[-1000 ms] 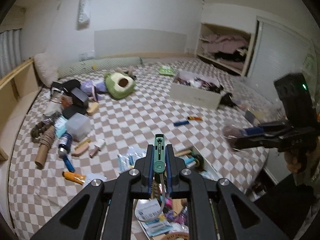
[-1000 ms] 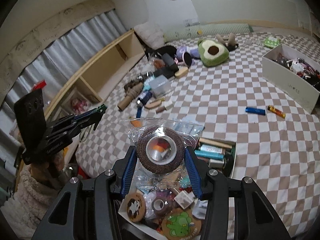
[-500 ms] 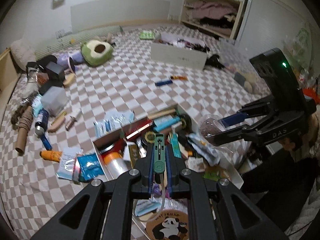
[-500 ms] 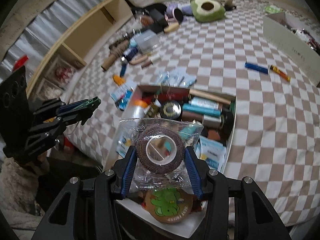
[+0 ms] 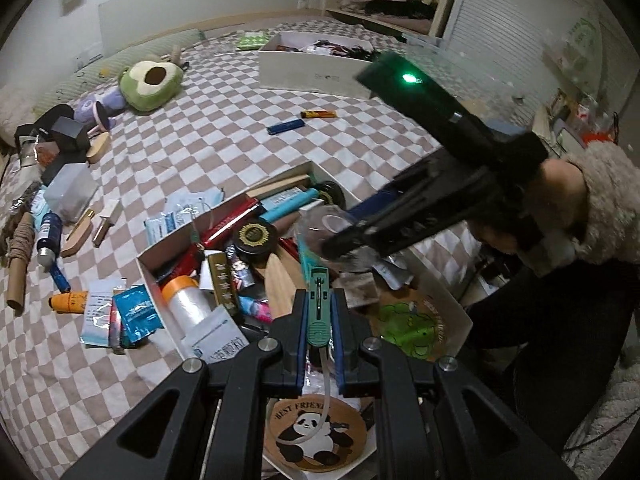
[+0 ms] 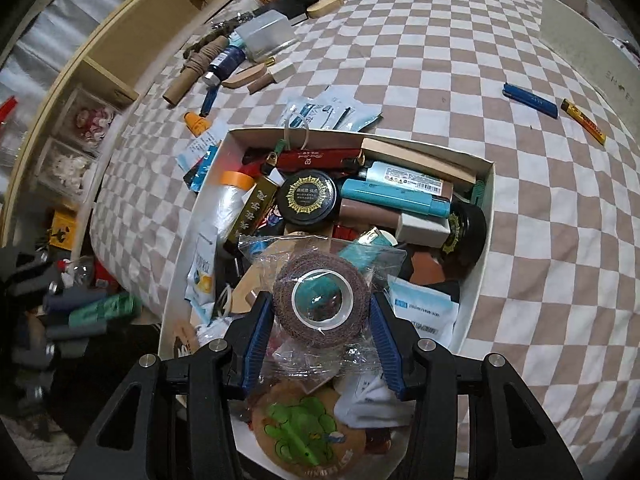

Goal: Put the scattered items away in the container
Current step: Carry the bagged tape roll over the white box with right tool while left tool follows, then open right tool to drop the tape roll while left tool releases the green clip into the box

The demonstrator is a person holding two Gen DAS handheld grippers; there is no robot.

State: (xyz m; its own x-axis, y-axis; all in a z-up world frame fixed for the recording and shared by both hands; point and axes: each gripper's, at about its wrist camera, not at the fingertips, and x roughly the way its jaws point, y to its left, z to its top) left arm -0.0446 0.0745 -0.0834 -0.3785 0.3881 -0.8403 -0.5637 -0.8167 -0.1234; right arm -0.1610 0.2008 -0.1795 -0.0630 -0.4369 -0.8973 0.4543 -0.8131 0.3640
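Note:
A white box [image 6: 485, 200] full of small items sits at the near edge of the checkered bed; it also shows in the left wrist view [image 5: 154, 280]. My right gripper [image 6: 322, 312] is shut on a brown tape roll in a clear bag [image 6: 322, 304], held just above the box's near end. My left gripper [image 5: 319, 312] is shut on a thin green tool [image 5: 318, 308] with a clear strap hanging below, over the box. The right gripper also shows in the left wrist view [image 5: 336, 240], holding the bag.
Scattered on the bed: a blue bar [image 6: 530, 100], a yellow bar [image 6: 582, 122], blue packets [image 6: 328, 112], an orange cap bottle [image 6: 196, 123], a cardboard tube [image 6: 192, 74], an avocado plush [image 5: 151, 84]. A second white box [image 5: 316, 70] stands far right.
Both grippers have come down and in over the white box. The bagged tape roll now hangs just above its contents. Both grips are unchanged.

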